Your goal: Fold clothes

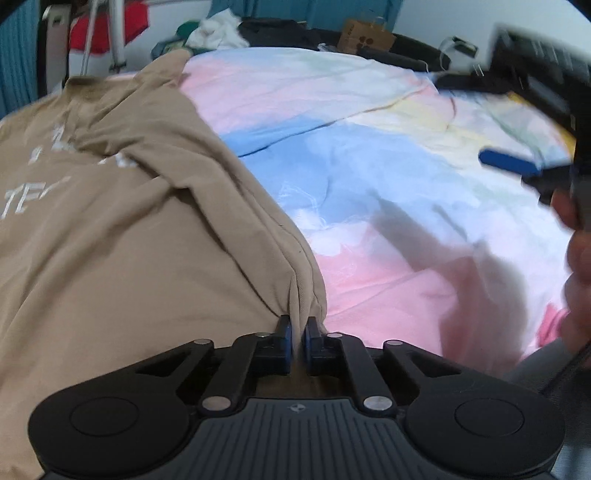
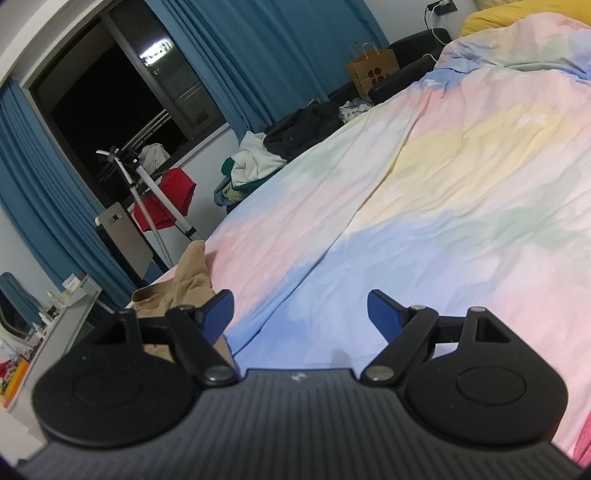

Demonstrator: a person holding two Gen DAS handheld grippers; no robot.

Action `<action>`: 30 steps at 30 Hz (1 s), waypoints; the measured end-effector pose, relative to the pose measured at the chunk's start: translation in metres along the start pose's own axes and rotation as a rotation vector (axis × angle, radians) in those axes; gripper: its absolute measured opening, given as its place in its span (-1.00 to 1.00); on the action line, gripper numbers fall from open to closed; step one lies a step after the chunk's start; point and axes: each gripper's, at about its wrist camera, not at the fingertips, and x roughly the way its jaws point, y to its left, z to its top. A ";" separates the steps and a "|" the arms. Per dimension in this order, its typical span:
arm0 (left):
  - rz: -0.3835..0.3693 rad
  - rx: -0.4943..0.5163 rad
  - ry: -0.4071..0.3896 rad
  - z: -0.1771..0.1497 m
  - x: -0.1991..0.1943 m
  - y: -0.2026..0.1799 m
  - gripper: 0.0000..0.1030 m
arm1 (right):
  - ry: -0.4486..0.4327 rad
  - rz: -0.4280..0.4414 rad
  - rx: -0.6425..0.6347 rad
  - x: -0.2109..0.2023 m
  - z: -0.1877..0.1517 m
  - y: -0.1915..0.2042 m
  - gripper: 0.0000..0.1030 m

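A tan T-shirt (image 1: 110, 229) with white lettering lies rumpled on the pastel bed cover (image 1: 369, 166), filling the left of the left wrist view. My left gripper (image 1: 297, 326) is shut on a bunched fold at the shirt's near right edge. The right gripper (image 1: 517, 166) shows blurred at the right edge of that view, held by a hand (image 1: 580, 258). In the right wrist view the right gripper (image 2: 300, 314) stands open over the bed cover (image 2: 443, 184) with nothing between its blue pads. Part of the tan shirt (image 2: 188, 280) shows at its left.
A heap of clothes (image 2: 258, 162) lies at the bed's far edge, with a brown paper bag (image 2: 373, 70) beyond it. A drying rack with a red garment (image 2: 166, 199), blue curtains and a dark window stand to the left. A yellow pillow (image 2: 517, 13) lies far right.
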 end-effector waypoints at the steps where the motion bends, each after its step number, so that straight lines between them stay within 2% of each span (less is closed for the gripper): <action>1: -0.018 -0.020 -0.004 0.004 -0.011 0.007 -0.89 | 0.001 0.001 -0.002 0.000 0.000 0.001 0.59; 2: -0.040 -0.042 -0.011 0.006 -0.022 0.013 -0.89 | 0.006 0.000 -0.004 0.000 0.000 0.000 0.59; 6: -0.205 -0.201 -0.010 0.016 -0.062 0.058 -0.88 | 0.027 -0.005 -0.016 0.002 0.000 0.002 0.59; 8: -0.247 -0.297 -0.009 0.016 -0.075 0.089 -0.88 | 0.044 -0.004 -0.031 0.005 -0.001 0.006 0.59; 10: -0.249 -0.356 0.012 0.013 -0.078 0.118 -0.87 | 0.074 0.007 -0.052 0.009 -0.004 0.010 0.59; 13: -0.198 -0.421 0.102 0.000 -0.063 0.155 -0.82 | 0.140 0.035 -0.089 0.018 -0.012 0.019 0.59; 15: -0.154 -0.432 0.139 -0.008 -0.054 0.168 -0.78 | 0.198 0.064 -0.101 0.025 -0.018 0.026 0.59; 18: -0.158 -0.451 0.139 -0.013 -0.053 0.177 -0.53 | 0.293 0.147 -0.105 0.037 -0.028 0.037 0.59; 20: -0.170 -0.445 0.127 -0.013 -0.060 0.178 -0.13 | 0.352 0.217 -0.098 0.045 -0.032 0.047 0.58; 21: -0.182 -0.443 0.111 -0.015 -0.064 0.177 -0.06 | 0.369 0.247 -0.095 0.050 -0.032 0.055 0.58; 22: -0.197 -0.441 0.094 -0.017 -0.069 0.177 0.04 | 0.384 0.276 -0.092 0.055 -0.031 0.063 0.49; 25: -0.256 -0.444 0.066 -0.025 -0.080 0.174 0.10 | 0.383 0.287 -0.130 0.077 -0.027 0.092 0.44; 27: -0.295 -0.455 0.051 -0.031 -0.086 0.171 0.14 | 0.421 0.275 -0.134 0.102 -0.028 0.106 0.43; 28: -0.309 -0.455 0.036 -0.035 -0.089 0.169 0.22 | 0.447 0.269 -0.131 0.116 -0.029 0.112 0.32; 30: -0.302 -0.401 0.028 -0.035 -0.090 0.158 0.26 | 0.483 0.241 -0.122 0.140 -0.035 0.117 0.22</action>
